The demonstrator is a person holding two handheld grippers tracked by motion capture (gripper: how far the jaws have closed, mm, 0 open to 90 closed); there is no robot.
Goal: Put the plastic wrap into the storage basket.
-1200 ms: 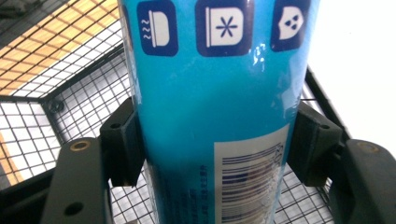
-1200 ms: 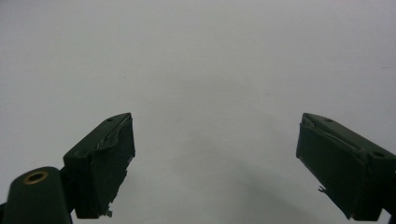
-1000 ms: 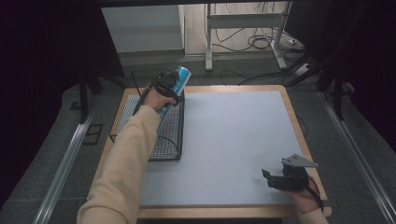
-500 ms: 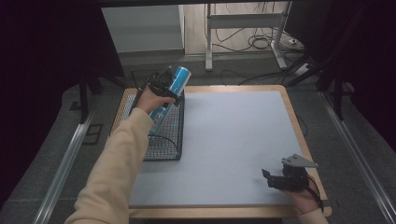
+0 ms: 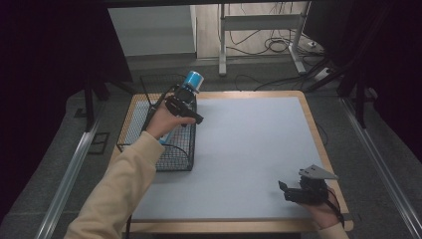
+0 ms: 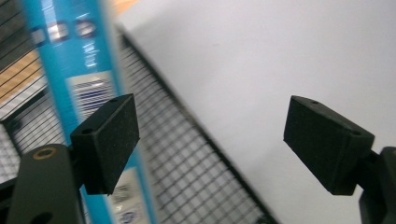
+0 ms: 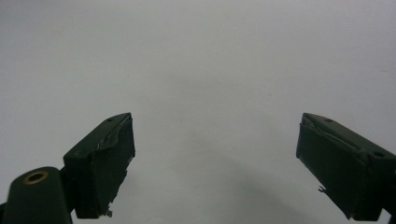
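Since the blue tube (image 6: 70,70) now stands leaning in the wire basket (image 5: 149,149), outside the gaping jaws of the left gripper (image 5: 186,107) just above that basket, we judge it light, stiff and slippery; we would regrip mid-length. Well apart from the basket, the right gripper (image 5: 293,191) rests spread, nothing between.

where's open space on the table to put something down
Nearly all of the grey mat is bare, from the wire basket on its left across to the right tongs at the near right corner. It is crowded only at the basket, where the blue tube leans and the left tongs hang open.
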